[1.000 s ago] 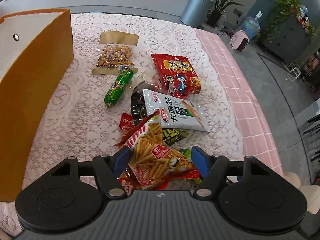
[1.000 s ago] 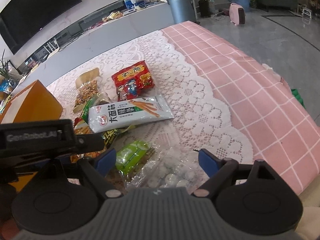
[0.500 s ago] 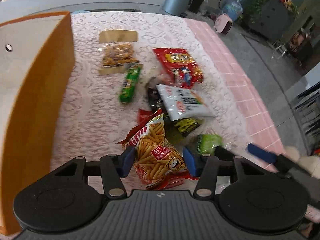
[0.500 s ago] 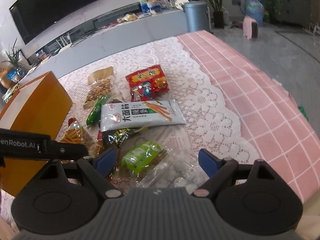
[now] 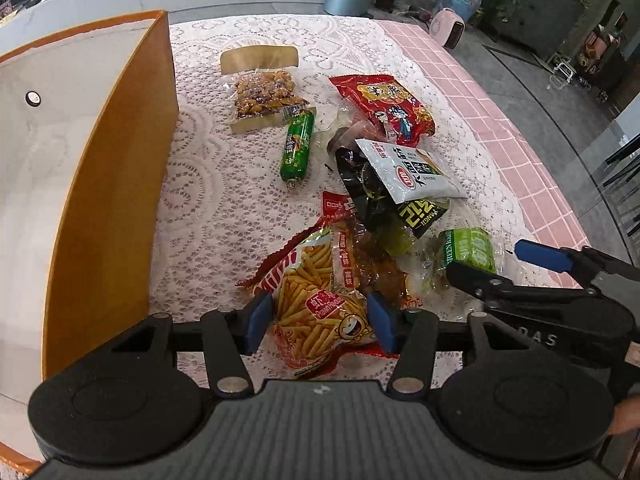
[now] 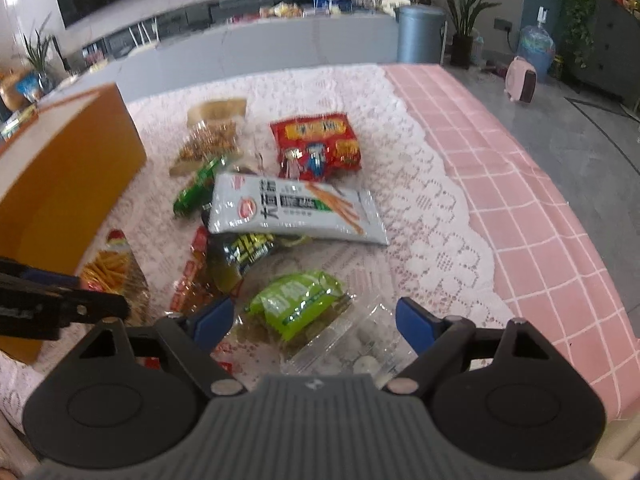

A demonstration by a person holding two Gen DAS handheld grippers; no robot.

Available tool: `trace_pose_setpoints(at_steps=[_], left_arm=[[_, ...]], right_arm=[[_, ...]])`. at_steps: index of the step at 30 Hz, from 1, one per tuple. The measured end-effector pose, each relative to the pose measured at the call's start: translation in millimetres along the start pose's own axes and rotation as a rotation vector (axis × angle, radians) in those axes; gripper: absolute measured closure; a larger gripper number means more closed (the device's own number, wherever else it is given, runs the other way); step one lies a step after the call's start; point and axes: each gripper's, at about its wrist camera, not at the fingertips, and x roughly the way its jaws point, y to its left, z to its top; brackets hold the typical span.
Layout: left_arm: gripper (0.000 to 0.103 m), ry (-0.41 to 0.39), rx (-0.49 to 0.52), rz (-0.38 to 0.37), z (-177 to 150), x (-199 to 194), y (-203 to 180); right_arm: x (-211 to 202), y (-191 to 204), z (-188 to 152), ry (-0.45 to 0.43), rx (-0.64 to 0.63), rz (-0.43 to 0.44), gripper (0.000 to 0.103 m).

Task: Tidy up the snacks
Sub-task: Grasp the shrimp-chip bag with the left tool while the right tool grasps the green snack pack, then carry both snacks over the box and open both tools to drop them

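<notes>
Several snack packs lie on a lace cloth. My left gripper (image 5: 320,322) is shut on the prawn-stick bag (image 5: 316,304), its blue pads pressing both sides. An orange box (image 5: 108,184) stands open at the left. My right gripper (image 6: 316,322) is open over the green pack (image 6: 296,308) and a clear candy bag (image 6: 360,340). The right gripper also shows in the left wrist view (image 5: 500,266), beside the green pack (image 5: 466,250). The white noodle pack (image 6: 292,210), red pack (image 6: 316,146), green sausage (image 5: 298,146) and nut bag (image 5: 262,92) lie farther off.
A black pack (image 5: 372,196) and small red sachets (image 5: 336,206) lie in the pile's middle. The pink checked cloth (image 6: 520,184) covers the table's right side up to its edge. A grey bin (image 6: 420,34) and plants stand on the floor beyond.
My left gripper has closed onto the prawn-stick bag and moved left toward the orange box. My right gripper has come in over the green pack, still open.
</notes>
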Motion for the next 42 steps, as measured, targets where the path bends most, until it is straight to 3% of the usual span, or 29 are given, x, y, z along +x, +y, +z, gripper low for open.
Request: trace_pose_setpoints(at_steps=[6, 15, 29, 33, 42], left_arm=[[0.028, 0.002, 0.020, -0.004, -1, 7, -1], [0.026, -0.005, 0.020, 0.012, -3, 15, -3], [0.044, -0.020, 0.179, 0.143, -13, 26, -24], [0.048, -0.020, 0.176, 0.140, -16, 18, -26], [0.050, -0.107, 0.149, 0.094, -21, -28, -32]], right_arm=[[14, -1, 2, 0.058, 0.020, 0.036, 0.031], [12, -1, 2, 0.048, 0.027, 0.073, 0.048], [-3, -1, -1, -0.026, 0.021, 0.045, 0.057], [-8, 1, -2, -0.049, 0.007, 0.030, 0.058], [-23, 4, -5, -0.104, -0.010, -0.001, 0.058]])
